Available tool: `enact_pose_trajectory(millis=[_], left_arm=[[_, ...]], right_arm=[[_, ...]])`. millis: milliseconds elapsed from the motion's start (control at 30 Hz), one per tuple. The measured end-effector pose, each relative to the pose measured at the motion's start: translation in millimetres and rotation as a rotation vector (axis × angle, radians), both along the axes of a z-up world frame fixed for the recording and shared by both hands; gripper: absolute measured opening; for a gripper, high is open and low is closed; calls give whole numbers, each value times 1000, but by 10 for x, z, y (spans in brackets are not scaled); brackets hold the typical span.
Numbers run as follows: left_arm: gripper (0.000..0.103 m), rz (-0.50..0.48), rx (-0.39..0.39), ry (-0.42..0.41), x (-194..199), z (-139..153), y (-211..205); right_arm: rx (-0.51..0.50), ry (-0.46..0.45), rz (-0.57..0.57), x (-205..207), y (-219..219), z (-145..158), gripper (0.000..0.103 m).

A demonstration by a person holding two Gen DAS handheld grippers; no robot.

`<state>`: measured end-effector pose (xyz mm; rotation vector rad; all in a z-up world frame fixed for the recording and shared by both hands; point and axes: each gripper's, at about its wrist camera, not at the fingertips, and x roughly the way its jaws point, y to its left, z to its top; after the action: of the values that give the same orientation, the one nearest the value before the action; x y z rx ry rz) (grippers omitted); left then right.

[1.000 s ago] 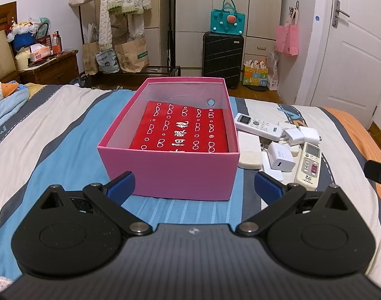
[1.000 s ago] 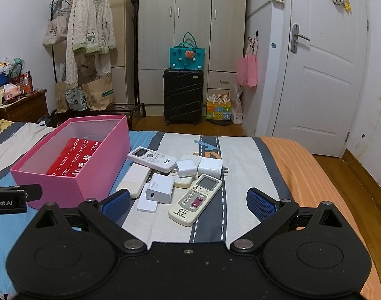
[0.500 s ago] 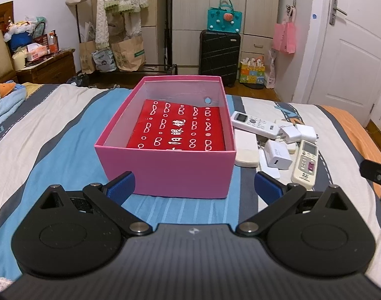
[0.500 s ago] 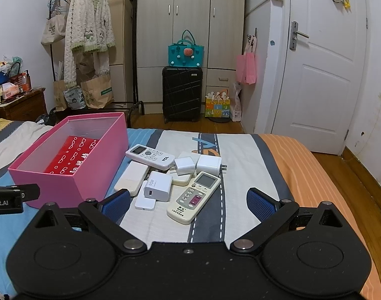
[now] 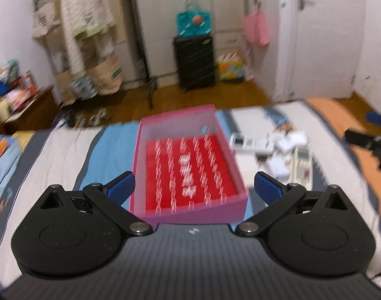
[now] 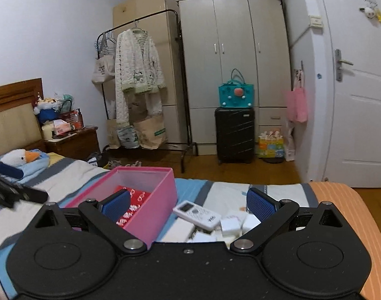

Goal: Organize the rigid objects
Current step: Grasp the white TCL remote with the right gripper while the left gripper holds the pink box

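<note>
Both sets of fingers spread wide, gripping nothing. White remote (image 6: 197, 212) on bed (image 6: 335, 200), just right of pink box (image 6: 150, 215), long axis slanting away from it. Right gripper (image 6: 187, 203) nearer than left gripper (image 5: 194, 185).

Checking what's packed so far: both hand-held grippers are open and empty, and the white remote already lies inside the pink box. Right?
Not quite. The right wrist view shows the white remote on the bed beside the pink box, not inside. Both hand-held grippers are open and empty.

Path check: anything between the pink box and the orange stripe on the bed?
Yes: white remote and chargers, seen in both wrist views, lie between pink box and orange stripe.
</note>
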<state>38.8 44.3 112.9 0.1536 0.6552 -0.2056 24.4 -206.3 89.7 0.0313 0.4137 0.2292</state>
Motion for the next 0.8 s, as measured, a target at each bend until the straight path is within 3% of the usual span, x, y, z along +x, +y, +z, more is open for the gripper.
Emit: enact_pose_trajectory(millis=[133,233,400,633,733,800], left_arm=[[103,8,-72,71,326,186,270],[103,34,-54,78,599,141,435],[102,13,-76,66,1057,-150,644],[99,21,-143,218,1605,-610,931],[95,7,-147,255,1636,-873,1062],[83,24,-147,274,1654,-1033,1131]], right_arm=[[-45,95,105,379,51,138,101],[-77,158,169,670,98,170,101],[-166,262,243,1061,243,105,100],[-279,322,373,1459,508,-86,96],[-329,351,445,1608,578,-180,89],[-394,375,481,1705,615,-264,87]])
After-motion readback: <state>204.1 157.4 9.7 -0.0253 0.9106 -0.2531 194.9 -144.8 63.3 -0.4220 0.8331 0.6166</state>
